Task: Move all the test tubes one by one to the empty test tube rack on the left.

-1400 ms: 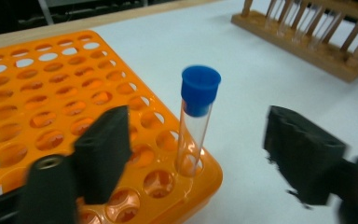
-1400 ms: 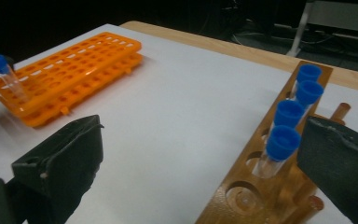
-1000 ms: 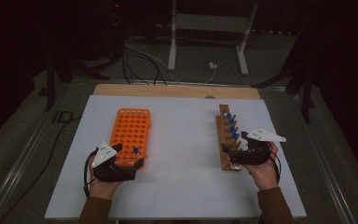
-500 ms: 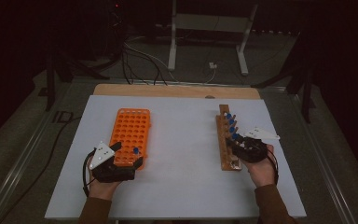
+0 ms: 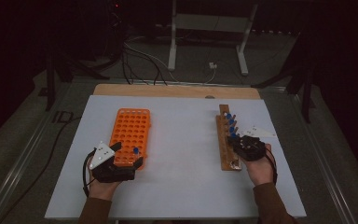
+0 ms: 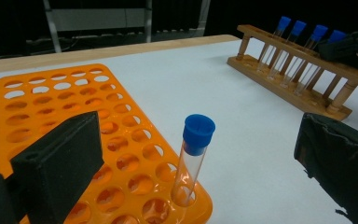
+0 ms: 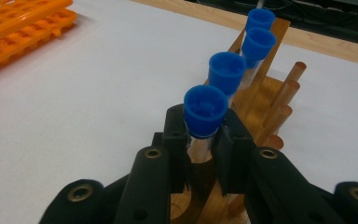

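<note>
I'm working in a dim lab: my white tabletop (image 5: pixel 182 186) carries an orange tube rack (image 5: pixel 129 135) and a wooden rack (image 5: pixel 225 144) with 4 blue-capped test tubes (image 7: pixel 205 108); cables (image 5: pixel 144 58) trail across the floor at upper centre.

Orange rack (image 5: pixel 131 133) left, one blue-capped clear tube (image 6: pixel 192 158) in it; brown wooden rack (image 5: pixel 224 140) right with blue-capped tubes (image 7: pixel 228 70); white table (image 5: pixel 182 149); black grippers (image 5: pixel 114 169).
</note>
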{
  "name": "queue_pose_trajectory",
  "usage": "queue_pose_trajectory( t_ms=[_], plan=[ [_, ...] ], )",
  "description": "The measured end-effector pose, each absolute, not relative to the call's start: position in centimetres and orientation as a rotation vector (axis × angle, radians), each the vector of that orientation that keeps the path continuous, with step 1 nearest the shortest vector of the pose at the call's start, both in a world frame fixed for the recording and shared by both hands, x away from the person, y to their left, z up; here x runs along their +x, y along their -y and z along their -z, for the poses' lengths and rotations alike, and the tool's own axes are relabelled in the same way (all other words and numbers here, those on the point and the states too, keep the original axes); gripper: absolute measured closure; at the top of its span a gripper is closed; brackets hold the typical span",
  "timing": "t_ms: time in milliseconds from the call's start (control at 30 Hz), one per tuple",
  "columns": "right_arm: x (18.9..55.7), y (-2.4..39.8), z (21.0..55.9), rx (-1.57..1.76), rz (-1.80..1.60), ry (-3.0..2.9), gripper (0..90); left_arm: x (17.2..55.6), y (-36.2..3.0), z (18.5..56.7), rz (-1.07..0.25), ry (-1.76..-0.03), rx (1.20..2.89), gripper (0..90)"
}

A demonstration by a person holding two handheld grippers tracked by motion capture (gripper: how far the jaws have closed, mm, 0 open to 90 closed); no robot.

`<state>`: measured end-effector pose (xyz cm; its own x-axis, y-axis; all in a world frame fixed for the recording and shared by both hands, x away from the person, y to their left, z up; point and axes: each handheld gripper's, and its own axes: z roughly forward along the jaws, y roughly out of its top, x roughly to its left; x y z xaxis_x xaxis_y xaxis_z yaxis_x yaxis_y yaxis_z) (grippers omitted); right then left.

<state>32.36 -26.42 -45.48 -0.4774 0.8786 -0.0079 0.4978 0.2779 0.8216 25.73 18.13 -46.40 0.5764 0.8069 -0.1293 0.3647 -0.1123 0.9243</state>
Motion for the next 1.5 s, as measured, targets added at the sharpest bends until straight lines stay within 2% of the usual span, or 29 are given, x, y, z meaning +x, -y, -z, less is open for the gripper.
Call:
queue_pose_trajectory(
  t_ms=[433,1500],
  plan=[
    [32.1,26.3,44.7,1.209,-1.071,-2.105,77.1,25.7,-18.0,46.4,-0.508,-0.978,1.721,1.7],
    [31.5,26.5,40.0,1.124,-1.108,-2.089,77.1,25.8,-17.6,46.5,-0.505,-0.972,1.737,1.8]
  ],
)
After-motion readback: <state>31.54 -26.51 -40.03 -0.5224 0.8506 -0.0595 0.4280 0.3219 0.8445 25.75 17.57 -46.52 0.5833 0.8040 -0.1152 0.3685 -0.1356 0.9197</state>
